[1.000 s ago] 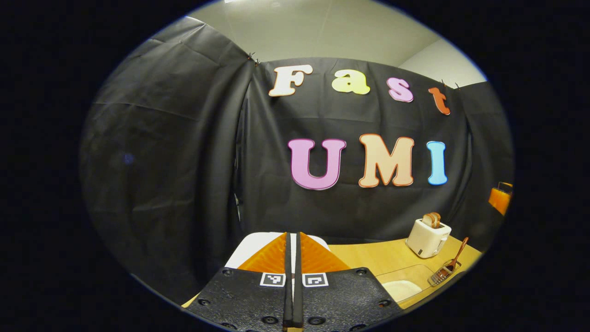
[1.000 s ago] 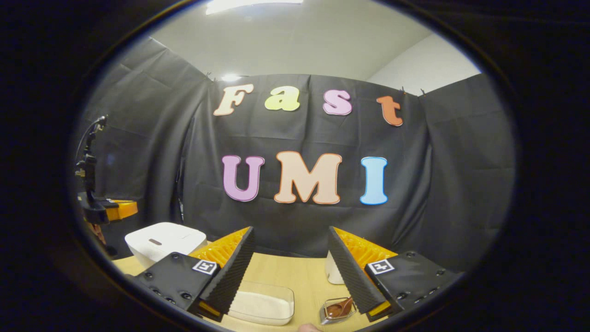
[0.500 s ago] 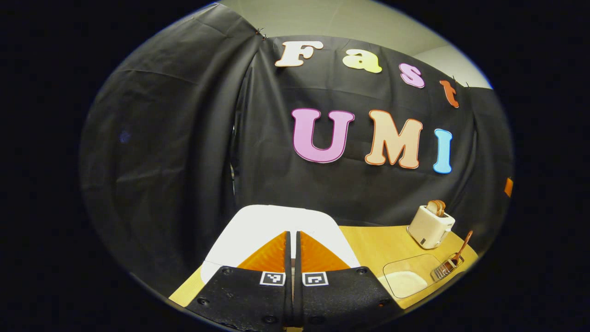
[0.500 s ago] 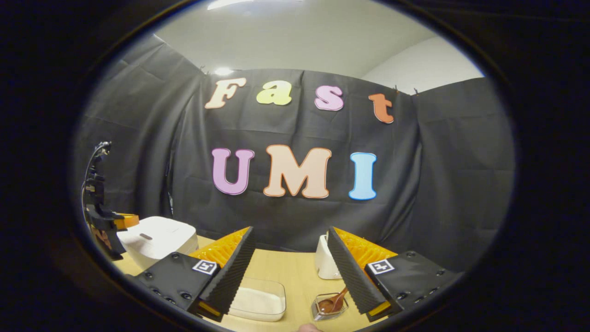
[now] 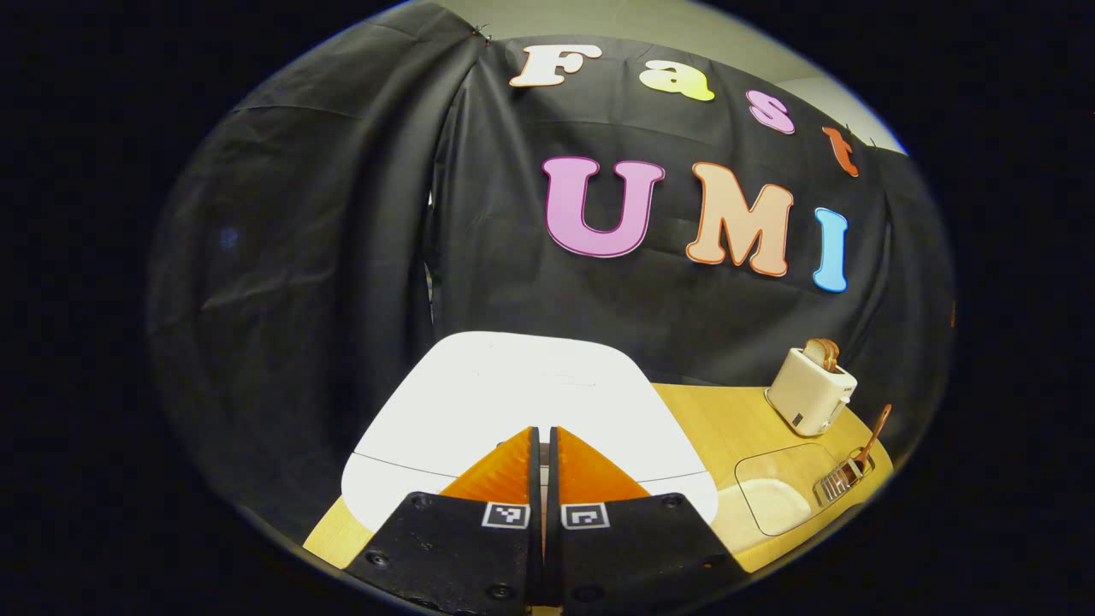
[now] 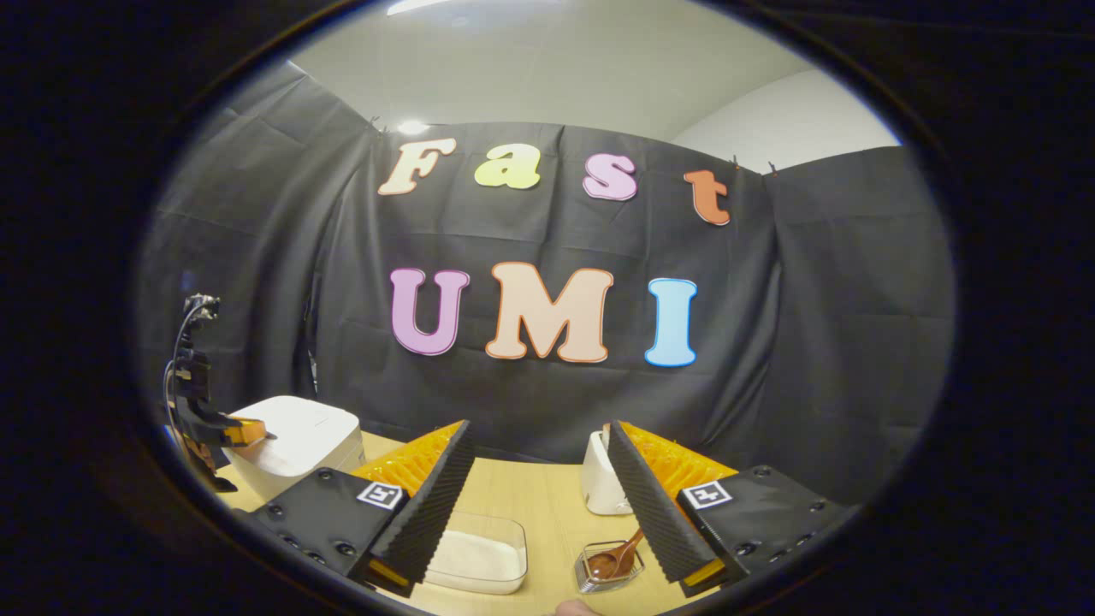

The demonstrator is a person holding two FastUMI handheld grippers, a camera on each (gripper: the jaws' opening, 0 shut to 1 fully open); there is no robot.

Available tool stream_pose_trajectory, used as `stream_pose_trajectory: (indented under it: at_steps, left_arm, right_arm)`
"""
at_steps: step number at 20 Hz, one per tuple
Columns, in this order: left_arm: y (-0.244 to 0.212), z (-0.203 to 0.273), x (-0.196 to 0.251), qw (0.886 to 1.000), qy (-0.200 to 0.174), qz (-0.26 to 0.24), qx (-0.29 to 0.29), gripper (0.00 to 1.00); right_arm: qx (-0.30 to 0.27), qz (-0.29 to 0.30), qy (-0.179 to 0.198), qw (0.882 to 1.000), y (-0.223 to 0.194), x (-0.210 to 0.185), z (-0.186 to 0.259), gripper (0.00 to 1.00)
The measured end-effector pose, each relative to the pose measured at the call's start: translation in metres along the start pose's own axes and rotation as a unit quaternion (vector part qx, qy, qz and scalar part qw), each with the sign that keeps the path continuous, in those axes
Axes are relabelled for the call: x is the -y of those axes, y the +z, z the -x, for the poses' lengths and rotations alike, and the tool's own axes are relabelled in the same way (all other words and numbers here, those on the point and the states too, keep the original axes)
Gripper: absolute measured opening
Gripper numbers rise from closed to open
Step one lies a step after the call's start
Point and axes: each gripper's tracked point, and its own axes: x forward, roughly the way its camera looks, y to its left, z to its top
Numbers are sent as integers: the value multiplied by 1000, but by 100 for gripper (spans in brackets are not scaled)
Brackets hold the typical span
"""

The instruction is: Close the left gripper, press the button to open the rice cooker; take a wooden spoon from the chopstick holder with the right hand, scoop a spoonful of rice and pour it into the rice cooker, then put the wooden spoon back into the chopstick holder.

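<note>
Opening step — the left gripper (image 5: pixel 541 432), fingers pressed together on nothing, is poised over the front of the closed white rice cooker (image 5: pixel 513 402).

The lid button is hidden under the fingertips, so contact cannot be told; the next move likely calls for a firm downward press. The right gripper (image 6: pixel 541 479) hangs with fingers spread and empty above the surface (image 6: pixel 547 513) — the wooden spoon (image 6: pixel 618 558) rests in its chopstick holder (image 6: pixel 590 575), beside the rice container (image 6: pixel 477 565).

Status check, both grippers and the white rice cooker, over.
Left gripper shut, over white rice cooker, lid closed. Right gripper open, empty. Brown wooden spoon in chopstick holder. Nothing blocking.
</note>
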Motion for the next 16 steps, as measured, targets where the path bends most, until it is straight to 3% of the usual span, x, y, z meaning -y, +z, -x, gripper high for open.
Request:
stream_pose_trajectory:
  at_steps: [8, 16]
  left_arm:
    - [-6, -3, 0, 1000, 16, -19, -1, 0]
    - [36, 7, 3, 998, 32, -37, 39, 0]
  right_arm:
    - [8, 0, -10, 1000, 4, 9, -3, 100]
    - [20, -7, -13, 1000, 9, 23, 0, 100]
